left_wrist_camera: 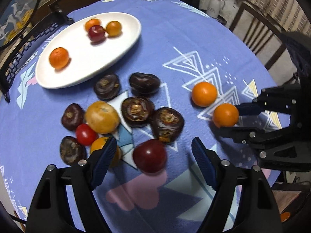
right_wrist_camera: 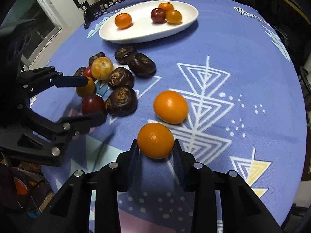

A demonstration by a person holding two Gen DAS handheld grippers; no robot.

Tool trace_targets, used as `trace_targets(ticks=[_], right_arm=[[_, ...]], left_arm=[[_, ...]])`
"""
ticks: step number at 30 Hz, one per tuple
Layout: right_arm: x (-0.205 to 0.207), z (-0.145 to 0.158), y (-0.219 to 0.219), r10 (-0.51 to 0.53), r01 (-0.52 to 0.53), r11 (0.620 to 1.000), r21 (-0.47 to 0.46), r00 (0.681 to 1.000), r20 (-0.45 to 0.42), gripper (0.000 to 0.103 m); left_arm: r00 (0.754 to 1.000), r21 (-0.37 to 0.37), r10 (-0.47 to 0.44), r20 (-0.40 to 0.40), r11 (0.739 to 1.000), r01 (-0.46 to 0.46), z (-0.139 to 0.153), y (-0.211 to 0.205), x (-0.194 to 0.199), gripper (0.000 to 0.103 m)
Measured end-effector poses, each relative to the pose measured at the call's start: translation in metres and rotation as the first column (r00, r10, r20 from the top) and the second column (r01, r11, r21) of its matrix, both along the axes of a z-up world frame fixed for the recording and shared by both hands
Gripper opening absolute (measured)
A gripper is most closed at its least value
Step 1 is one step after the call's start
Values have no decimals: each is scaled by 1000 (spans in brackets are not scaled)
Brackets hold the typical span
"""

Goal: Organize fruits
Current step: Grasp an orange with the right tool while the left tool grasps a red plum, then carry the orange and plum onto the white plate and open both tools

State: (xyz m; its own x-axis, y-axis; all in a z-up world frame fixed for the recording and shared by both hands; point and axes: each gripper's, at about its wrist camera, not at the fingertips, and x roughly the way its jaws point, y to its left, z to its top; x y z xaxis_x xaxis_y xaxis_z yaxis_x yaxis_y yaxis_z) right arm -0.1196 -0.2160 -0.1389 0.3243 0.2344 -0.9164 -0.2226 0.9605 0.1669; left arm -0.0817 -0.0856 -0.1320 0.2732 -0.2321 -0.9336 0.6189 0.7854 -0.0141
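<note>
On the blue patterned tablecloth, my right gripper [right_wrist_camera: 155, 142] is shut on a small orange fruit [right_wrist_camera: 155, 140], which rests on the cloth; the left wrist view shows that orange fruit [left_wrist_camera: 225, 115] at the right. A second orange fruit [right_wrist_camera: 171, 106] lies just beyond it. My left gripper [left_wrist_camera: 154, 143] is open and straddles a dark red fruit [left_wrist_camera: 149, 156], with its pads clear of the fruit. The white oval plate [left_wrist_camera: 120, 44] at the far left holds three orange fruits and one dark red one.
A pile of several dark brown water chestnuts [left_wrist_camera: 137, 111], a tan fruit [left_wrist_camera: 102, 116], a red tomato [left_wrist_camera: 85, 135] and an orange fruit lies left of my left gripper. Dark chairs ring the round table. White jugs [left_wrist_camera: 215, 3] stand behind, at the right.
</note>
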Motion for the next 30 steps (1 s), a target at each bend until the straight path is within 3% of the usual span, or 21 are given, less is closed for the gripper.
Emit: trace_targets(ticks=[2, 4, 8, 16, 21, 28, 30], right_arm=[[-1, -1, -2, -7, 7, 1000, 9, 1000, -3, 36], [-2, -1, -3, -11, 11, 1000, 15, 1000, 1, 36], [-2, 4, -1, -6, 6, 1000, 25, 1000, 17, 36], [12, 24, 9, 13, -16, 999, 49, 998, 68, 36], [37, 58, 22, 39, -52, 995, 82, 988, 151, 36], [90, 118, 27, 22, -67, 989, 134, 952, 307, 36], [106, 126, 27, 7, -57, 988, 145, 945, 328, 36]], left_arm=[[1000, 44, -12, -24, 999, 13, -10, -5, -1, 49], [1000, 75, -8, -10, 997, 9, -17, -4, -2, 38], [997, -2, 25, -72, 1000, -25, -12, 12, 3, 38], [990, -106, 121, -69, 986, -128, 21, 50, 20, 37], [984, -154, 181, -4, 972, -179, 59, 67, 47, 38], [955, -208, 270, 126, 948, -240, 122, 81, 109, 38], [948, -206, 283, 144, 946, -251, 128, 80, 121, 38]])
